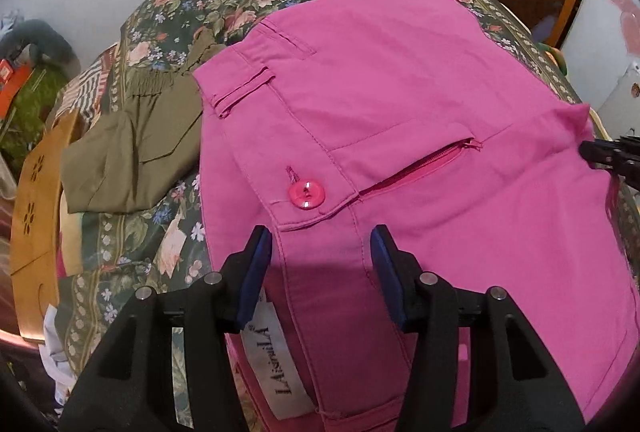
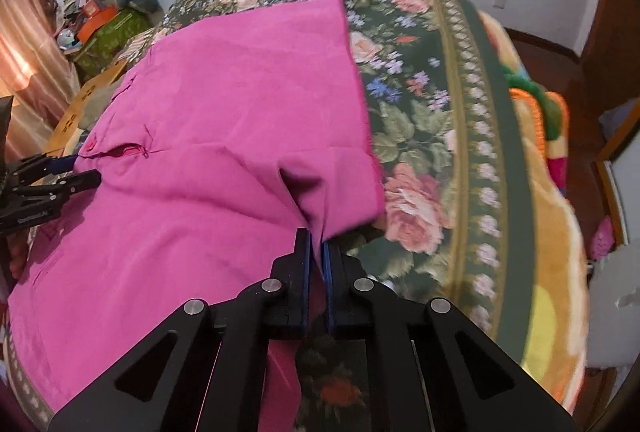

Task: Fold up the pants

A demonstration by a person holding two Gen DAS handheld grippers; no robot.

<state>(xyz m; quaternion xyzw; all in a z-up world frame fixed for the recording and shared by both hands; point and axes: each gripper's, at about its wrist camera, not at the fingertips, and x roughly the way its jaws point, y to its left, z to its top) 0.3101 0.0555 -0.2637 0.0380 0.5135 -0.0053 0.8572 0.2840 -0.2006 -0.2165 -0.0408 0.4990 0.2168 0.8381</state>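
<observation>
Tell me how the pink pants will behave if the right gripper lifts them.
Probably floppy: the pink pants bunch into a crease where the right gripper pinches the edge. The rest would likely drape and drag over the floral bedspread. The waistband near the button looks thicker, so it may hang heavier.
</observation>
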